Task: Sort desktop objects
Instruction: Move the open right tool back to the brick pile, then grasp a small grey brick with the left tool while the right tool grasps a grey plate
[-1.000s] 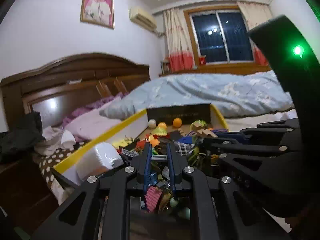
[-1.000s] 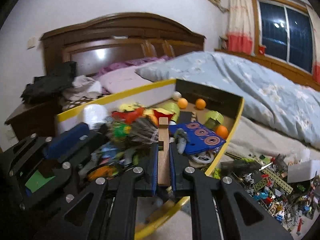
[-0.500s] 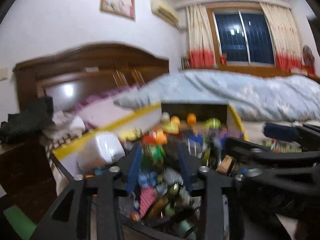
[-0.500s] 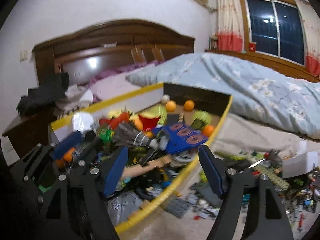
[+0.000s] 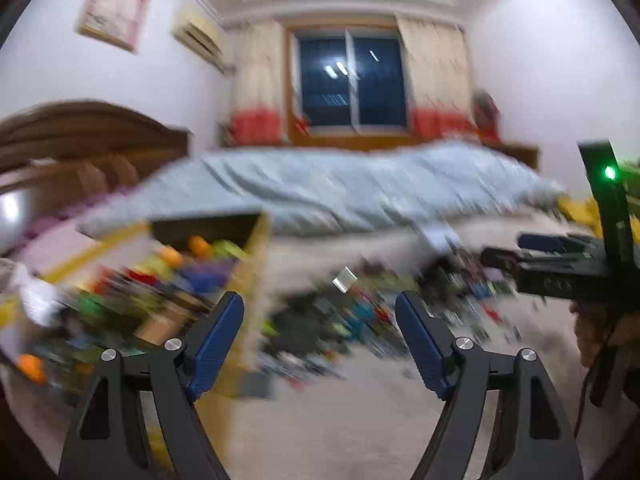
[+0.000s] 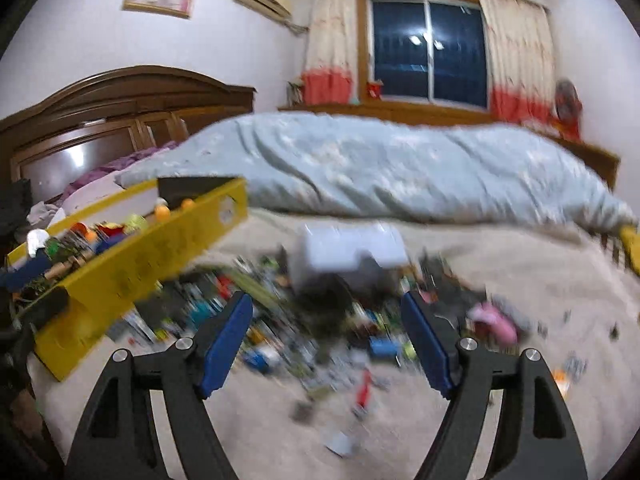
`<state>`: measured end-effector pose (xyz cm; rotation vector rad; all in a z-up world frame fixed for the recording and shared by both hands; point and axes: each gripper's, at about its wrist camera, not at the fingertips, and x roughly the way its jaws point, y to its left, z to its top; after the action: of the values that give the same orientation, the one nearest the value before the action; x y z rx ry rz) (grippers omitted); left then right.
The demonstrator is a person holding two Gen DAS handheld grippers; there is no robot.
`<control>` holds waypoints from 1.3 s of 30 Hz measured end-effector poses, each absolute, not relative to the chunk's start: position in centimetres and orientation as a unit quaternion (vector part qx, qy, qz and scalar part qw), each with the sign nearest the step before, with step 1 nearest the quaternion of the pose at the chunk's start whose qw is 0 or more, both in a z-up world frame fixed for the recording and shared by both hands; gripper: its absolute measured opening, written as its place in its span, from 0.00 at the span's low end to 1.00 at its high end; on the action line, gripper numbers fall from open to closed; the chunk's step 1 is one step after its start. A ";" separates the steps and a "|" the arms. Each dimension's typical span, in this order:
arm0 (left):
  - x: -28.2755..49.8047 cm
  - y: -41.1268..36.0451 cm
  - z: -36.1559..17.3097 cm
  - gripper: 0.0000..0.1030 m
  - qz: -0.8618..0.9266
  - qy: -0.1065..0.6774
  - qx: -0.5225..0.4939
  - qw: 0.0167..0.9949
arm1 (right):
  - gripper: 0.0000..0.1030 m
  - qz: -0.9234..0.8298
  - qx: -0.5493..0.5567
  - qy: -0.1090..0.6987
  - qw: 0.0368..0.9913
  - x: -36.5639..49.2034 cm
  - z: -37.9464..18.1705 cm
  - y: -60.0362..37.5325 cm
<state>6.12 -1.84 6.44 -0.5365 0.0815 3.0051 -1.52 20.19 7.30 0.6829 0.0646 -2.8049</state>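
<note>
On the left, the yellow box (image 6: pixel 132 268) sits on the bed, full of mixed toys; two orange balls (image 6: pixel 162 212) lie at its far end. Its near wall edges bare beige sheet (image 6: pixel 280 432). The left tongs (image 5: pixel 320 340) and right tongs (image 6: pixel 326 338) are both spread wide, holding nothing. Between them lies a blurry pile of small bricks (image 6: pixel 320 340), too many to count. A white box (image 6: pixel 352 252) stands just behind.

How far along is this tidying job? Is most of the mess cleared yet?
Partly done. The yellow box already holds many toys, among them orange balls. In hand: nothing; the left tool and right tool are both open and empty, facing the scattered pile of small pieces on the bed cover. That blurred pile, including a pink item, is still left to sort.
</note>
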 end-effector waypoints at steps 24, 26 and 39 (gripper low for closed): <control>-0.7 4.7 0.1 0.45 0.909 0.083 -0.380 0.153 | 0.20 -0.900 0.394 0.008 0.185 -1.5 0.6 23.3; -0.7 5.0 0.2 0.20 0.908 0.083 -0.380 0.156 | 0.20 -0.902 0.391 0.014 0.184 -1.4 0.8 23.0; 4.7 3.6 1.0 0.17 0.907 0.100 -0.358 0.197 | 0.49 -0.893 0.351 0.114 0.258 3.3 1.4 18.9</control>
<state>4.65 3.55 0.99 -1.0018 0.2810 2.5395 3.28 18.91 1.45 0.9506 0.3085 -2.4208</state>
